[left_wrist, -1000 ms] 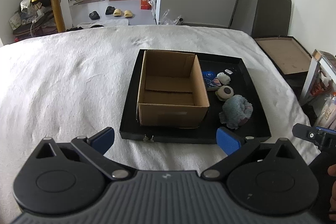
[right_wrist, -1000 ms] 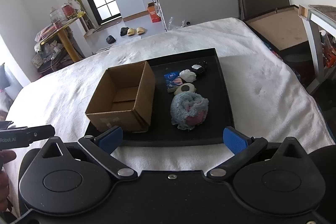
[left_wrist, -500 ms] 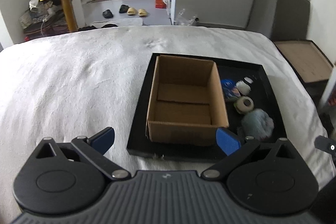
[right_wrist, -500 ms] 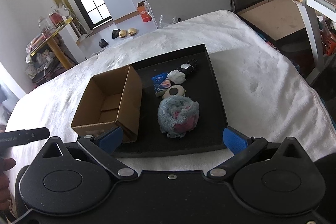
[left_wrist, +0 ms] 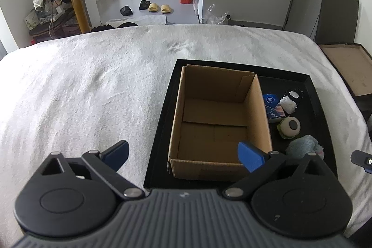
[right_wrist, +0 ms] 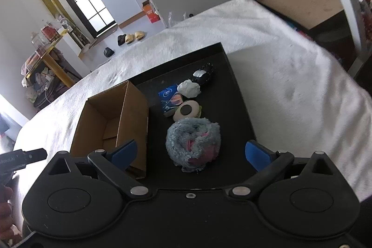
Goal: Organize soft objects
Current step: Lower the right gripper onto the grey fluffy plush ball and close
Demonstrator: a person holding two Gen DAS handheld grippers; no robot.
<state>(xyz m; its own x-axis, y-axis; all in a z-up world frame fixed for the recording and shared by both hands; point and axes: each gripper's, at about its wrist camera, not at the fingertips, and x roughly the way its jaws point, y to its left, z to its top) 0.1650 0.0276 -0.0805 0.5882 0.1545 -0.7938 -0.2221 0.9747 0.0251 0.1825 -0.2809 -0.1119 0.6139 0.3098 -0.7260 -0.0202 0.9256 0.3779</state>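
Compared with a second ago, both grippers have moved closer to the black tray [left_wrist: 160, 122] on the white-blanketed bed [left_wrist: 81, 90], so the tray and its contents fill more of each view. The left gripper [left_wrist: 183, 152] now hovers above the near edge of the open, empty cardboard box [left_wrist: 216, 122], which stands in the tray's left half; its blue-tipped fingers [left_wrist: 250, 156] are spread wide and hold nothing. The right gripper [right_wrist: 190, 152] has closed in on the fluffy blue-and-pink plush [right_wrist: 193, 143], which lies near the tray's front edge, just right of the box. Its fingers [right_wrist: 255, 152] are also spread wide, one on each side of the plush, without touching it.

Behind the plush, in a row toward the tray's far edge, sit a round cream soft toy with a dark disc [right_wrist: 187, 110], a blue packet [right_wrist: 169, 97], a white squishy lump [right_wrist: 188, 88] and a small black-and-white item [right_wrist: 203, 73]. The box wall stands close to the right gripper's left finger. A person's fingers [right_wrist: 5, 199] show at the left edge of the right wrist view.
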